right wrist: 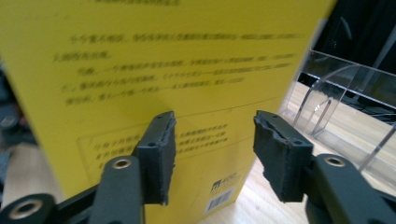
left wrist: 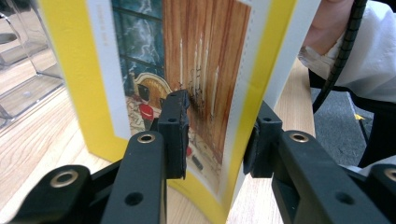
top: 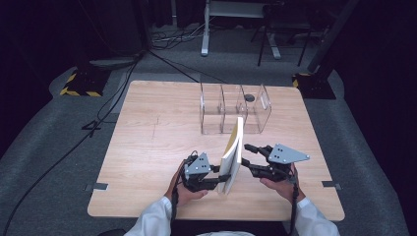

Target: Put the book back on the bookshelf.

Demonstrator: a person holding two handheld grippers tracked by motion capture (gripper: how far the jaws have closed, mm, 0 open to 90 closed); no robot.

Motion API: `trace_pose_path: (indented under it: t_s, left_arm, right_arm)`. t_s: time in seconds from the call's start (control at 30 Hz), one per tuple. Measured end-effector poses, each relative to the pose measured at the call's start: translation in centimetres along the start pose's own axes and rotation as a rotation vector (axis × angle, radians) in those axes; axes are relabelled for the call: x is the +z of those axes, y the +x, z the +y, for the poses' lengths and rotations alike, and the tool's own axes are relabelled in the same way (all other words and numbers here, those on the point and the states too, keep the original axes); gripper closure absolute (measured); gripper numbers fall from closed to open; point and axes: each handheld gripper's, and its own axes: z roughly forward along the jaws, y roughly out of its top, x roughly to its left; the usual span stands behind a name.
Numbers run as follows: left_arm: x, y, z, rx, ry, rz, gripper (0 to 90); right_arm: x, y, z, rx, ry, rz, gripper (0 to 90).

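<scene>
While the yellow book (top: 232, 158) stands on edge on the tabletop (top: 147, 147) at six o'clock of the clear divider rack (top: 234, 108), the left gripper (left wrist: 215, 135) has its jaws straddling the book's lower edge, parted, pads apparently just off it. Right gripper (right wrist: 212, 149) faces the back cover, jaws released. Steady it upright, then regrip squarely.

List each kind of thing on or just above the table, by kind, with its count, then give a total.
Books: 1, the yellow book standing on edge.
Clear plastic racks: 1, the clear rack behind it.
Grippers: 2, the left gripper at the book's edge and the right gripper beside the back cover.
Total: 4
</scene>
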Motion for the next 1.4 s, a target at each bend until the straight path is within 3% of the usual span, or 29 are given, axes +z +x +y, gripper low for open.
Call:
trace_pose_path:
  t_s: [0.1, 0.17, 0.2, 0.27, 0.4, 0.53, 0.6, 0.8, 0.9, 0.93, 1.03, 1.07, 1.17, 1.23, 1.3, 1.37, 1.4]
  left_arm:
    - [-0.4, -0.7, -0.2, 0.033, 0.042, 0.015, 57.8]
    - [-0.4, -1.4, -0.5, 0.050, 0.084, 0.029, 48.6]
    - [-0.4, -1.8, -0.6, 0.050, 0.100, 0.035, 37.5]
    - [-0.2, -2.4, -0.8, 0.063, 0.125, 0.035, 29.4]
    - [0.5, -3.2, -0.7, 0.053, 0.124, 0.064, 17.0]
    - [1.2, -3.7, -0.4, 0.039, 0.118, 0.131, 14.1]
    - [1.5, -3.9, -0.3, 0.044, 0.127, 0.183, 15.3]
    - [1.5, -3.8, 0.0, 0.014, 0.097, 0.229, 20.6]
    - [1.2, -3.4, 0.1, 0.012, 0.100, 0.284, 40.1]
    - [1.0, -3.1, 0.1, 0.011, 0.102, 0.275, 49.3]
    - [0.8, -3.0, 0.1, 0.022, 0.109, 0.264, 56.4]
    - [0.7, -3.1, 0.2, 0.043, 0.119, 0.265, 59.2]
    - [-0.3, -2.5, 0.0, 0.056, 0.118, 0.253, 69.2]
    - [-1.0, -2.0, -0.4, 0.078, 0.119, 0.209, 74.5]
    - [-1.7, -1.6, -0.5, 0.102, 0.127, 0.179, 75.0]
    - [-2.3, -1.3, -0.8, 0.120, 0.131, 0.133, 75.2]
    - [-2.6, -1.2, -0.9, 0.126, 0.133, 0.114, 75.2]
  right_arm:
    - [-0.1, 1.1, -0.4, -0.070, 0.040, 0.004, 44.1]
    - [0.1, 1.6, -0.4, -0.086, 0.044, 0.007, 43.8]
    - [0.3, 1.8, -0.4, -0.078, 0.043, 0.017, 42.9]
    - [0.6, 2.1, -0.4, -0.083, 0.046, 0.016, 42.7]
    - [1.2, 2.8, -0.4, -0.103, 0.053, 0.014, 42.2]
    - [1.6, 3.1, -0.5, -0.102, 0.058, -0.001, 42.1]
    - [1.8, 3.3, -0.6, -0.097, 0.053, 0.001, 42.3]
    - [2.0, 3.4, -0.6, -0.099, 0.045, -0.007, 41.5]
    - [2.0, 3.2, -0.7, -0.091, 0.041, -0.007, 38.4]
    - [2.0, 3.1, -0.7, -0.088, 0.039, -0.007, 37.7]
    - [2.0, 2.8, -0.8, -0.090, 0.041, -0.037, 38.0]
    - [1.9, 2.6, -0.9, -0.090, 0.042, -0.044, 37.5]
    - [1.3, 1.2, -1.4, -0.080, 0.031, -0.071, 35.4]
    - [0.8, -0.1, -1.9, -0.060, 0.014, -0.072, 33.2]
    - [0.3, -1.4, -2.3, -0.012, 0.016, -0.042, 31.2]
    - [0.0, -2.3, -2.6, -0.009, 0.030, -0.054, 30.8]
    - [-0.1, -2.9, -2.8, -0.002, 0.039, -0.033, 29.3]
